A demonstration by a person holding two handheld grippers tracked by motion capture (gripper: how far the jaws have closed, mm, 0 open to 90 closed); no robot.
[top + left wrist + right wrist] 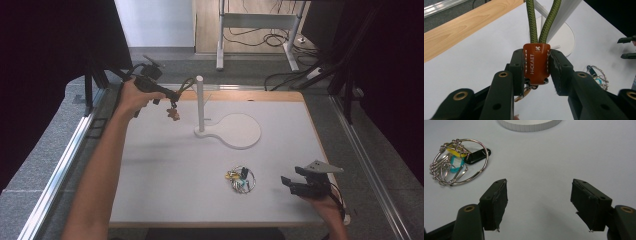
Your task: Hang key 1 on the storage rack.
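Now: left tool (172, 95) clamps keychain tag (536, 63) upper left, just beside the stand post (200, 102); right tool (292, 184) wide, lower right near the counter (165, 170) edge.

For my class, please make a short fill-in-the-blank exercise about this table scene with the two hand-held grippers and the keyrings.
1. The left hand-held gripper is shut on the brown leather tab of a keyring with a ____ rope loop.
2. The jaws of the right hand-held gripper stand ____.
3. The key bunch lies on the ____ table.
4. The white stand has a round ____.

Missing words: green; open; white; base
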